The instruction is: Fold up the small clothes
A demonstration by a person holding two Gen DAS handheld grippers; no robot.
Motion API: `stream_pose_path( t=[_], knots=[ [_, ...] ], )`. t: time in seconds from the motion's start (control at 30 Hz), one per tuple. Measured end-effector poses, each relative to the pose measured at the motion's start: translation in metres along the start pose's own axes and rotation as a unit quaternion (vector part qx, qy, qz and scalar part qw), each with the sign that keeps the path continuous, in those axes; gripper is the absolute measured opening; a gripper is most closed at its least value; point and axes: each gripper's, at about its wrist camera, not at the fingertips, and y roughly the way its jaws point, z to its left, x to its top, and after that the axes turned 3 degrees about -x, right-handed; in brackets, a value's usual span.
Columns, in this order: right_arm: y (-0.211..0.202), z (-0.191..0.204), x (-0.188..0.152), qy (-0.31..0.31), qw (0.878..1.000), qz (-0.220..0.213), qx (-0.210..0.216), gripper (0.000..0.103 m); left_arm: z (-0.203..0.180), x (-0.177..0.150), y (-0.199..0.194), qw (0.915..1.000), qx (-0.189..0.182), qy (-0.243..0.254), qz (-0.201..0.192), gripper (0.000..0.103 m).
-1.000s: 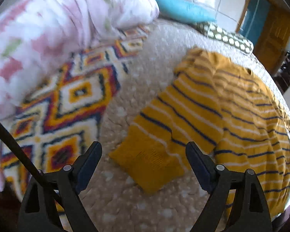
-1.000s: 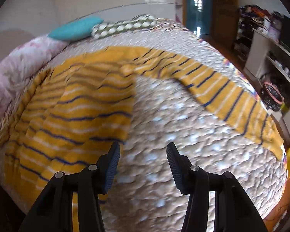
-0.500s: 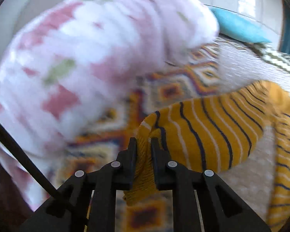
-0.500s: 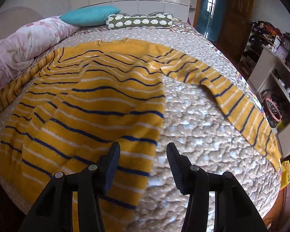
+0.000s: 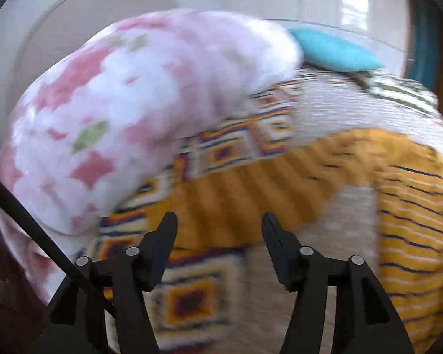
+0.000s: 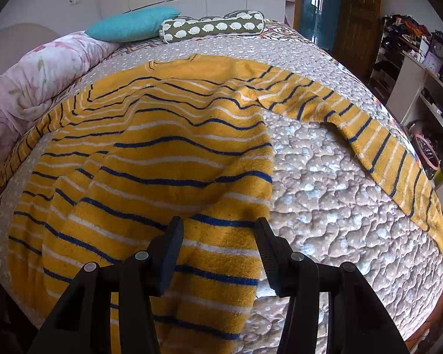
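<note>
A yellow sweater with navy and white stripes (image 6: pixel 168 159) lies spread on the quilted bed (image 6: pixel 325 183). Its right sleeve (image 6: pixel 378 150) stretches out toward the bed's right edge. In the left wrist view the left sleeve (image 5: pixel 239 194) lies flat over a patterned blanket, just beyond my left gripper (image 5: pixel 218 224), which is open and empty. My right gripper (image 6: pixel 218 233) is open and empty above the sweater's lower right hem. The left wrist view is blurred by motion.
A pink floral duvet (image 5: pixel 127 118) is bunched at the left. A colourful geometric blanket (image 5: pixel 192 289) lies under the left sleeve. A teal pillow (image 6: pixel 133 26) and a patterned bolster (image 6: pixel 212 26) sit at the head. Shelves (image 6: pixel 422 88) stand to the right.
My left gripper was shut on the sleeve cuff half a second ago; it has opened and the sleeve now lies flat. The right gripper has moved closer over the hem.
</note>
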Motion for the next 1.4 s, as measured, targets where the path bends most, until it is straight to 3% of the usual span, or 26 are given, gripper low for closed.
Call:
stream_pose_path(
  t=[0.2, 0.4, 0.5, 0.6, 0.77, 1.03, 1.4],
  knots=[
    [0.001, -0.016, -0.01, 0.021, 1.0, 0.002, 0.003, 0.054, -0.106, -0.01, -0.013, 0.994, -0.103, 0.035, 0.015, 0.069],
    [0.0, -0.047, -0.018, 0.056, 0.998, -0.001, 0.0, 0.058, -0.186, -0.041, -0.007, 0.9841, -0.16, 0.05, 0.059, 0.069],
    [0.0, -0.063, -0.021, 0.073, 0.997, -0.006, -0.001, 0.058, -0.215, -0.058, 0.009, 0.9808, -0.171, 0.056, 0.076, 0.07],
    [0.001, -0.078, -0.024, 0.09, 0.996, -0.01, 0.0, 0.058, -0.229, -0.074, 0.03, 0.9808, -0.154, 0.069, 0.097, 0.072],
    [0.002, -0.1, -0.025, 0.112, 0.993, -0.024, 0.004, 0.058, -0.235, -0.085, 0.04, 0.9843, -0.135, 0.08, 0.082, 0.088],
    [0.009, -0.147, -0.014, 0.18, 0.983, -0.036, -0.001, 0.058, -0.232, -0.084, 0.049, 0.9837, -0.137, 0.077, 0.088, 0.1],
    [0.013, -0.246, -0.005, 0.323, 0.945, -0.052, 0.011, 0.058, -0.234, -0.084, 0.05, 0.984, -0.137, 0.075, 0.086, 0.102]
  ],
)
